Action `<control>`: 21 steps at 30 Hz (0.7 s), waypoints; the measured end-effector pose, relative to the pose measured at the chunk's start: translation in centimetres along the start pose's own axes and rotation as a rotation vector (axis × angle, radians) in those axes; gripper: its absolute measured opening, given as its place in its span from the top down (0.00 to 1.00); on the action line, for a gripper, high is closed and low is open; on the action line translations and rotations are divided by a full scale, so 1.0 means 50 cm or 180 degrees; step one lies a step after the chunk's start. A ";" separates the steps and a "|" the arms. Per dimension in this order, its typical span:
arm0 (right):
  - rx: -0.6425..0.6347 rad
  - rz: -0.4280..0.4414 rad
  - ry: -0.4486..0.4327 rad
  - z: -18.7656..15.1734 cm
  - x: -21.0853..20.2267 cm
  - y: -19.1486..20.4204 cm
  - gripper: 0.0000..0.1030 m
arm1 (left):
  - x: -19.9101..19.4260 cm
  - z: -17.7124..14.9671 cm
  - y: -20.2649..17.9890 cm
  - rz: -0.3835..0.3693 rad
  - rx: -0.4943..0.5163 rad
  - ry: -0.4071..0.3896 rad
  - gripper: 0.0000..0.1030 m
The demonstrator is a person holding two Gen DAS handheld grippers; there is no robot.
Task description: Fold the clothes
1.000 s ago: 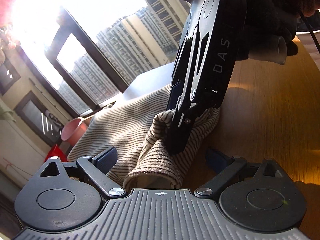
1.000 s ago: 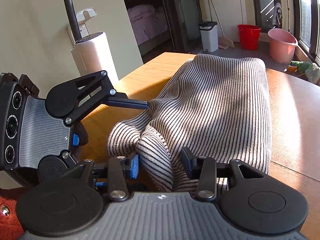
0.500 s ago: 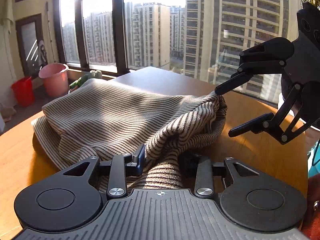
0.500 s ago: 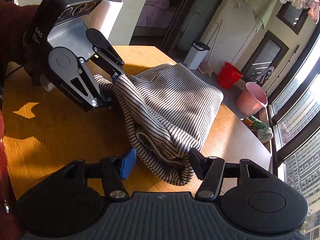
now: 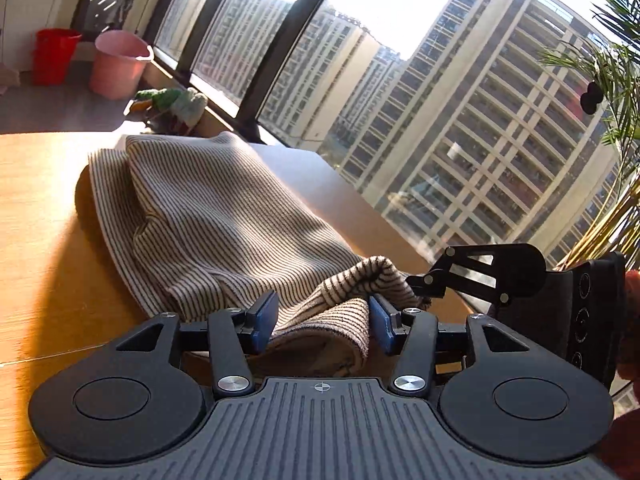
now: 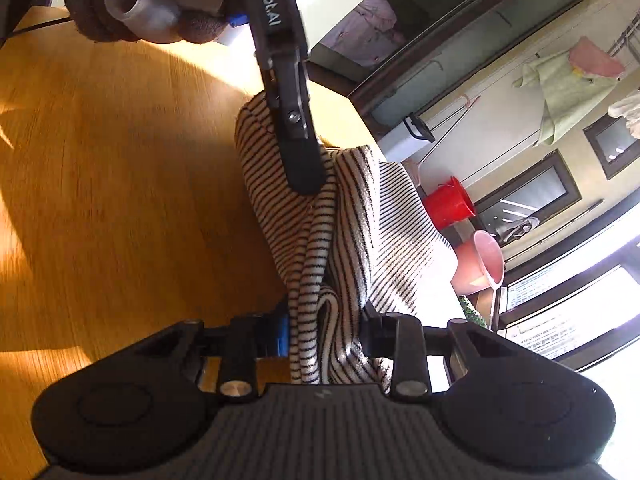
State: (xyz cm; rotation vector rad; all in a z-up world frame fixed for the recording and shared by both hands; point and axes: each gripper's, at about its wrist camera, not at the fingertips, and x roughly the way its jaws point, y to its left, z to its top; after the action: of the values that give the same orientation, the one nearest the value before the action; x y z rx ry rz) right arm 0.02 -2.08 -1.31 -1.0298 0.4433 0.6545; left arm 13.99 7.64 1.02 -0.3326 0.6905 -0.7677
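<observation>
A striped garment (image 5: 208, 216) in beige and dark stripes lies on the wooden table (image 5: 36, 208), its near edge bunched and lifted. My left gripper (image 5: 322, 318) has that edge lying between its blue pads with a visible gap on each side. My right gripper (image 6: 324, 332) is shut on a hanging fold of the same garment (image 6: 316, 264). The right gripper shows in the left wrist view (image 5: 424, 284) at the cloth's right corner. The left gripper shows in the right wrist view (image 6: 300, 168), its fingers against the cloth from above.
A pink bucket (image 5: 118, 64) and a red bucket (image 5: 52, 56) stand on the floor by the window. A plant (image 5: 616, 92) is at the right. The table edge (image 5: 340, 188) runs along the window side. A dark-gloved hand (image 6: 120, 12) holds the left gripper.
Both grippers have swung round with the cloth's near edge. The left gripper's jaws stand wider around the cloth than half a second ago, and the right gripper's have narrowed onto the fold.
</observation>
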 end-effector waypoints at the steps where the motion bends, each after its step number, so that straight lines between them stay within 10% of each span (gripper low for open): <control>1: 0.0000 0.0076 0.0017 0.002 -0.019 0.002 0.71 | -0.007 0.011 0.005 -0.0037 -0.0106 -0.0114 0.48; 8: 0.0058 0.0318 0.0056 0.041 -0.173 -0.019 0.71 | 0.074 0.064 0.067 -0.0383 -0.0724 -0.0196 0.51; 12: 0.0113 0.0166 -0.0121 0.082 -0.251 -0.056 0.71 | 0.131 0.027 0.122 -0.0452 -0.1117 0.0174 0.52; 21: 0.0646 0.0277 -0.0147 0.106 -0.057 -0.236 0.71 | 0.159 -0.026 0.203 -0.0681 -0.1709 0.0259 0.63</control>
State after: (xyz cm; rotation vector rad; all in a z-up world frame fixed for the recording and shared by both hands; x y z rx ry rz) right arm 6.20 -2.36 10.44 -0.8052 0.5055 0.6946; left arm 22.51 8.73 -8.65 -0.8781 0.9459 -0.7929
